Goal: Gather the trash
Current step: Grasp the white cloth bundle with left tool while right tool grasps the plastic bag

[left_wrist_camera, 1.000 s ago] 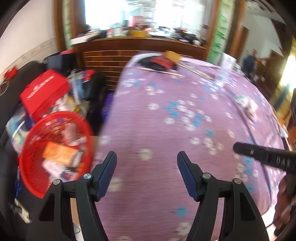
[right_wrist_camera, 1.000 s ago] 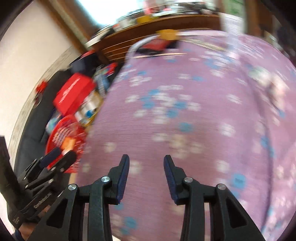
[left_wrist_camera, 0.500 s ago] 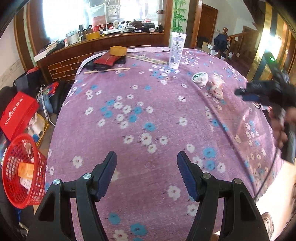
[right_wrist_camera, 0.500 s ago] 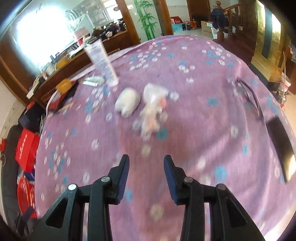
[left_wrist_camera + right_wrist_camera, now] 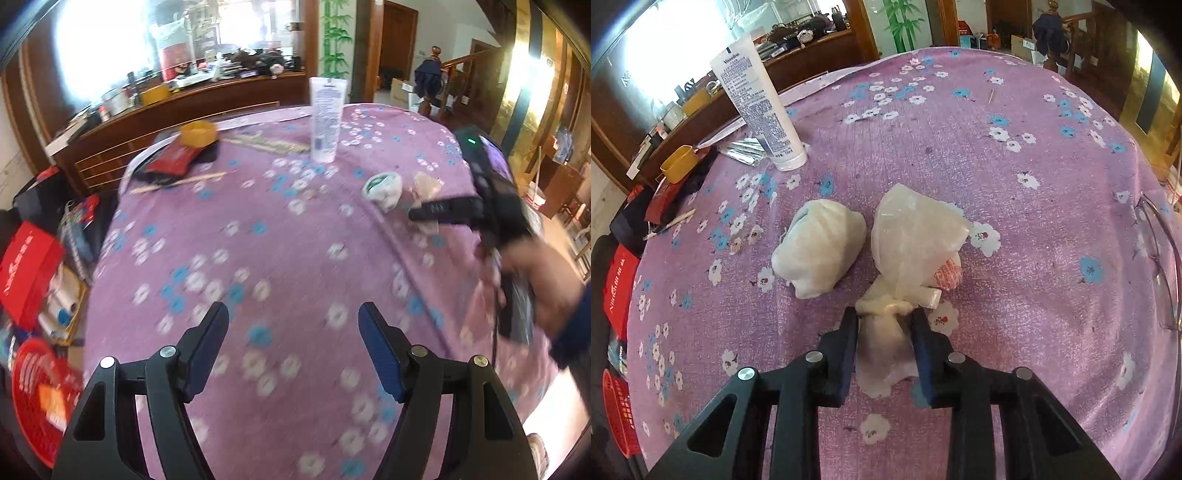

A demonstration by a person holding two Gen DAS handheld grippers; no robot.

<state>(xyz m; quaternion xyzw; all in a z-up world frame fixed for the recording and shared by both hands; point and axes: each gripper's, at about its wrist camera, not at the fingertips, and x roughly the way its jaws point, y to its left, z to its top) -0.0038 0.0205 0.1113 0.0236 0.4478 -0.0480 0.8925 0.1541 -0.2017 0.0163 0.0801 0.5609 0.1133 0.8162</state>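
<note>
Two crumpled pieces of trash lay on the desk (image 5: pixel 1052 184): one white wad (image 5: pixel 820 247) and one translucent plastic bag (image 5: pixel 916 240). One white lotion tube (image 5: pixel 757 99) stood upright, near one yellow tub (image 5: pixel 677 164). One pair of spectacles (image 5: pixel 1160 254) sat at the edge. One red basket (image 5: pixel 37 398) stood below. Two tools were counted.

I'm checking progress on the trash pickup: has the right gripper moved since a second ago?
Yes. The right gripper has swung from the red basket side across the table to the knotted plastic bag, its fingers closing around the bag's tail.
</note>
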